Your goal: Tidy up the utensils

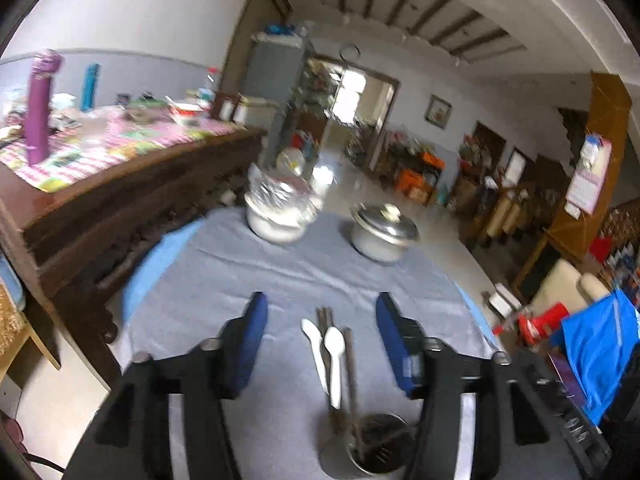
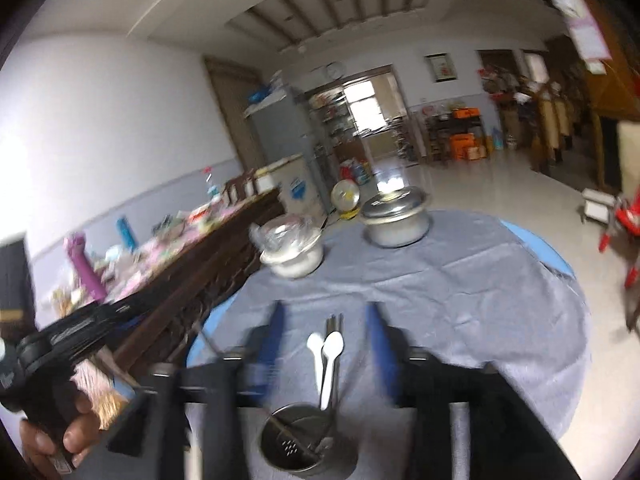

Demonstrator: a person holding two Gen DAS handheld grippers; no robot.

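A round steel utensil holder (image 1: 374, 448) stands on the grey tablecloth (image 1: 280, 280), close under both cameras; it also shows in the right wrist view (image 2: 298, 446). Two white plastic spoons (image 1: 334, 356) and dark chopsticks (image 1: 352, 372) stand in it, bowls up; the spoons show in the right wrist view (image 2: 326, 356) too. My left gripper (image 1: 322, 332) is open, its blue fingers either side of the spoons without touching. My right gripper (image 2: 326, 340) is open, fingers blurred, also either side of the spoons. The left gripper's black body (image 2: 60, 344) is at the left.
A lidded steel pot (image 1: 380, 232) and a white pot with a crumpled clear cover (image 1: 280, 216) stand at the table's far side. A dark wooden sideboard (image 1: 132, 200) with a purple flask (image 1: 40, 108) runs along the left. Floor and red stool (image 2: 624, 220) lie right.
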